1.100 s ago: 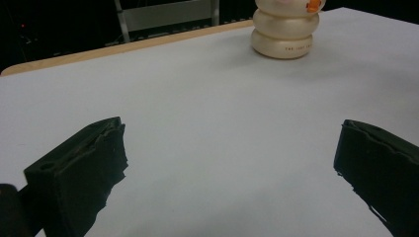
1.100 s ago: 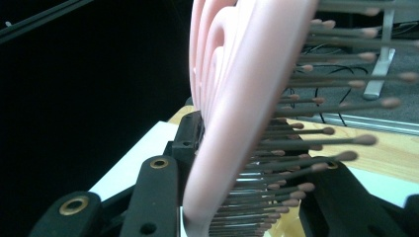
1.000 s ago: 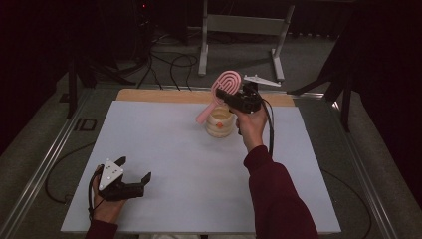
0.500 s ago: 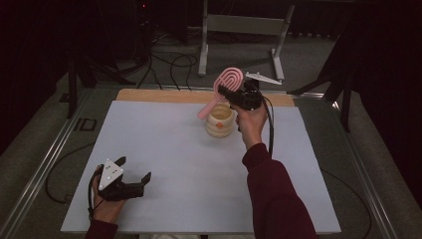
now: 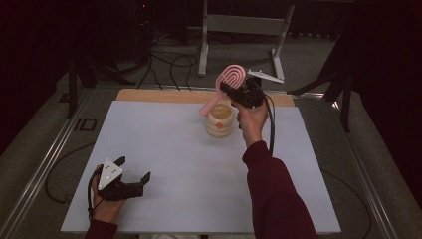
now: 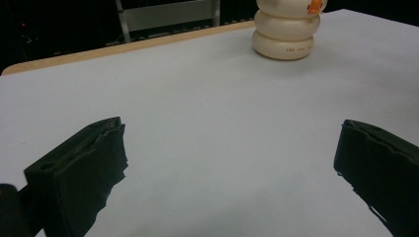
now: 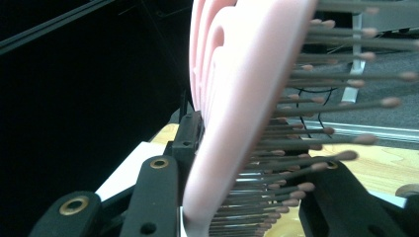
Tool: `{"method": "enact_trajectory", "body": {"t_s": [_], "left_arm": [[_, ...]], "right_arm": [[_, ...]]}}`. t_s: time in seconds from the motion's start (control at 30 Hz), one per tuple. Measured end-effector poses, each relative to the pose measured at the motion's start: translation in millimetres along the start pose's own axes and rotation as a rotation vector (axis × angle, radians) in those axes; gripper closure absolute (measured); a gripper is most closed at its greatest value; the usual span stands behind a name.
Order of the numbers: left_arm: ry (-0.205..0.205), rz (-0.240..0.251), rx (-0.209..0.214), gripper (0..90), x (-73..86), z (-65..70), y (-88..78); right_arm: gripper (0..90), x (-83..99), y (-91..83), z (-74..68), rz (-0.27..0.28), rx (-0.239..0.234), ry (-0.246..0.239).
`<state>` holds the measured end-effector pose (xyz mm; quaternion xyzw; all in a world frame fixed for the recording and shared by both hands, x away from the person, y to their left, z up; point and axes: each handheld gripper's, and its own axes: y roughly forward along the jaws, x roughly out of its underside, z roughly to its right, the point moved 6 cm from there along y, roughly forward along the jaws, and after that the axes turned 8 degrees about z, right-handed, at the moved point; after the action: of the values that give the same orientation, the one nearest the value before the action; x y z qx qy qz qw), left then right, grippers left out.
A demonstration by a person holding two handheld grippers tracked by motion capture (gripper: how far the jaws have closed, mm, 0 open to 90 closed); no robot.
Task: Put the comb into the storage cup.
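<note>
My right gripper [image 5: 233, 90] is shut on the head of a pink hairbrush [image 5: 232, 77] and holds it in the air at the back of the table. The brush's handle slants down to the left, past the rim of a cream ribbed cup [image 5: 220, 121] standing just below. In the right gripper view the brush [image 7: 232, 108] is clamped between the jaws, bristles to the right. My left gripper [image 5: 138, 180] rests open at the front left of the white table [image 5: 174, 159]. In the left gripper view its jaws stand wide apart and bare [image 6: 232, 163], with the cup [image 6: 286, 34] far ahead.
A wooden strip [image 5: 159, 95] runs along the table's far edge. Beyond it on the floor are a metal stand [image 5: 239, 25] and cables [image 5: 169, 62]. Metal rails [image 5: 45, 164] flank the table on both sides.
</note>
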<state>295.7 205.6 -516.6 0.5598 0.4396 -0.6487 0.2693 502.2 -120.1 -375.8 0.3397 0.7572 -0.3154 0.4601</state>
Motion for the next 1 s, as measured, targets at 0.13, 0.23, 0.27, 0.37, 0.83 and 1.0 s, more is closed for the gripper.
{"method": "enact_trajectory", "body": {"t_s": [0.13,0.23,0.27,0.37,0.83,1.0], "left_arm": [[-0.003,0.000,0.000,0.1,0.2,0.2,0.2],[-0.002,0.000,0.001,0.1,0.2,0.1,0.2],[-0.004,0.000,0.001,0.1,0.2,0.2,0.3],[-0.003,0.000,0.001,0.1,0.3,0.3,0.4],[-0.002,-0.001,0.000,0.1,0.1,0.2,0.2],[-0.002,-0.001,0.000,0.1,0.0,0.2,0.1]], "right_arm": [[64.1,-1.3,-0.3,2.0,0.004,0.009,-0.001],[64.0,-1.8,-0.3,3.6,0.006,0.019,0.002],[64.0,-1.9,-0.2,4.1,0.007,0.020,0.003],[64.1,-2.2,-0.3,5.5,0.005,0.024,0.003],[64.1,-12.1,-5.1,12.8,0.034,0.059,0.005],[64.1,-12.8,-7.0,16.6,0.040,0.072,0.009]]}}
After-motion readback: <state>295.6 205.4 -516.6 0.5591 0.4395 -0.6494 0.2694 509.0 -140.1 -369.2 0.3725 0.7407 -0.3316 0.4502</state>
